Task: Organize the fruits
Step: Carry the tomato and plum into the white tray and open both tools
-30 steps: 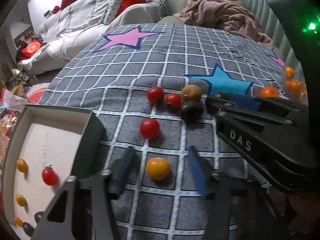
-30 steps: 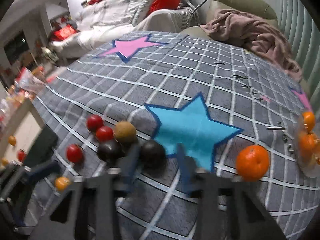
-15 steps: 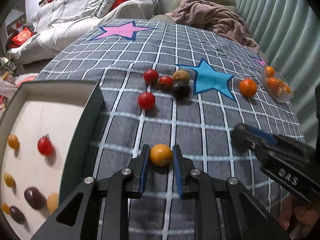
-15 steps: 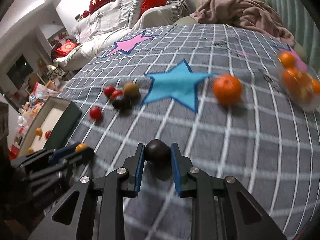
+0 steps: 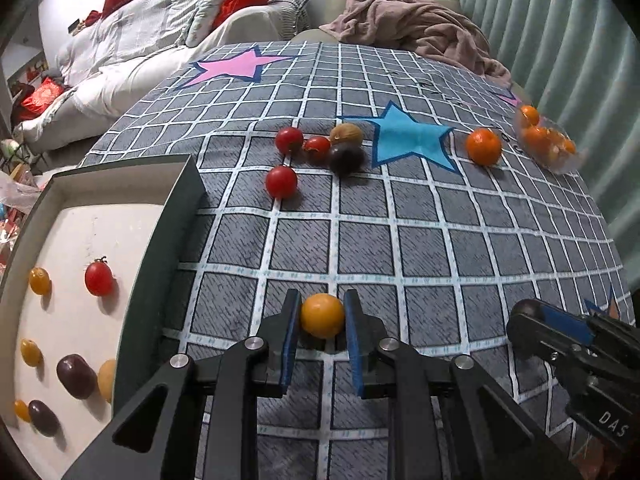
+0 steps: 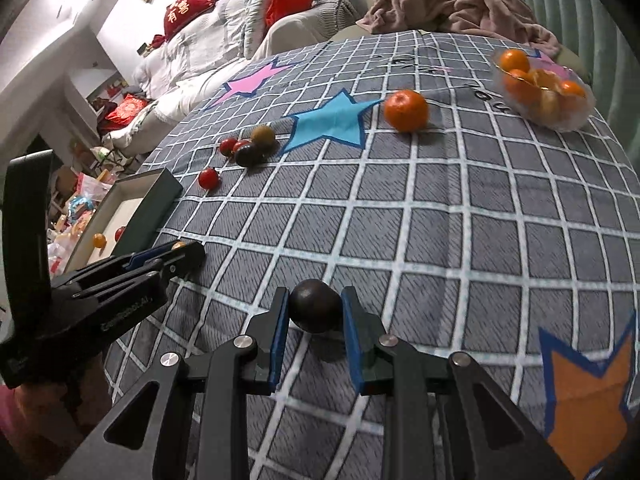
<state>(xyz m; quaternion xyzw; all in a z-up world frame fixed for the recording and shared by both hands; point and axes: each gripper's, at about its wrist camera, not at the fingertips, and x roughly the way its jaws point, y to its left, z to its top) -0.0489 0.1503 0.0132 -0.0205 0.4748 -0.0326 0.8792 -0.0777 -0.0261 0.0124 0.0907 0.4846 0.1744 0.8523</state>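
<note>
Right now both tools are loaded. The left gripper point(image 5: 322, 316) has its blue-padded jaws pinched on a small round yellow-orange tomato point(image 5: 322, 315), lifted above the grey quilted cloth with the white grid and coloured stars point(image 5: 400, 240). The right gripper point(image 6: 314, 310) is clamped the same way on a dark, almost black round fruit point(image 6: 315, 311), matte and smooth-skinned. Each fruit sits out at the fingertips, squeezed across its widest part, which I'd say is what stops such a slick little ball from popping out.

The dark-walled tray with the pale floor point(image 5: 182, 216) lies just beside the left gripper, and it already holds several small fruits, yellow, red and dark purple, lying apart from each other. That looks like where the small ones are being gathered, so I'd guess both held fruits are meant for it.

Farther back on the cloth, three glossy red tomatoes, a brownish-green fruit and another dark one cluster beside the blue star. A dimpled orange mandarin point(image 6: 406, 110) sits alone, near a clear plastic bowl of mandarins point(image 6: 540, 88) by the far edge.
</note>
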